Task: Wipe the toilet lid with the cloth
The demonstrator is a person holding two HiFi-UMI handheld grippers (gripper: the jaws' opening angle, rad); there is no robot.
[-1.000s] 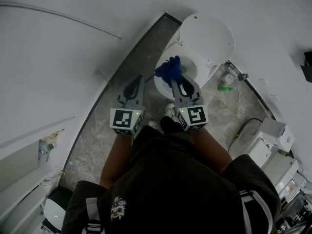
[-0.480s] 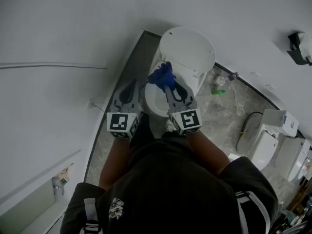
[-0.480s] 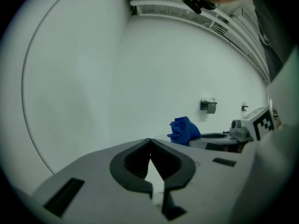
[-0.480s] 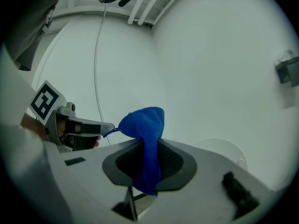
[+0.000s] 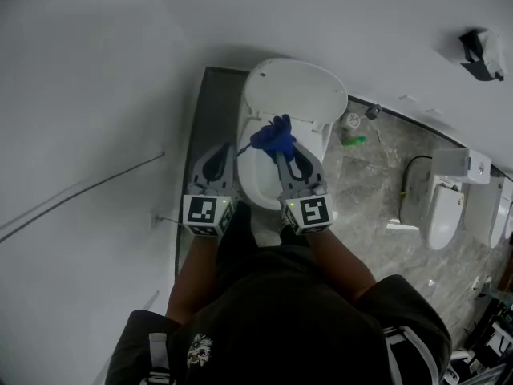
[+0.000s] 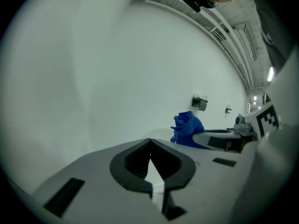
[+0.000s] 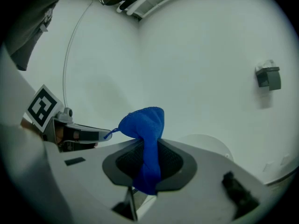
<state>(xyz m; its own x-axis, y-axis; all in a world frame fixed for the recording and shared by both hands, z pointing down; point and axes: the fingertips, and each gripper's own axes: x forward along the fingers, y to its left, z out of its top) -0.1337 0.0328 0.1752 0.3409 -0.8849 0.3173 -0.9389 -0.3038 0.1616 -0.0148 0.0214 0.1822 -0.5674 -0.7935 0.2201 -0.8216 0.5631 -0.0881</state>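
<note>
The right gripper [image 5: 282, 152] has its fingers clamped on the blue cloth [image 5: 273, 134], bunched over the toilet bowl [image 5: 255, 181] near the raised toilet lid [image 5: 292, 89], seemingly not touching it, while the left gripper [image 5: 226, 149] beside it has its fingers closed and empty.

Grey marbled floor [image 5: 369, 207]. We note a small green object [image 5: 353, 141] lying near the foot of the wall, a dark cable [image 5: 405, 179] curving well to its right, a white floor-standing fixture [image 5: 446, 212] beyond, and a dark wall-mounted holder [image 5: 479, 53] above.
</note>
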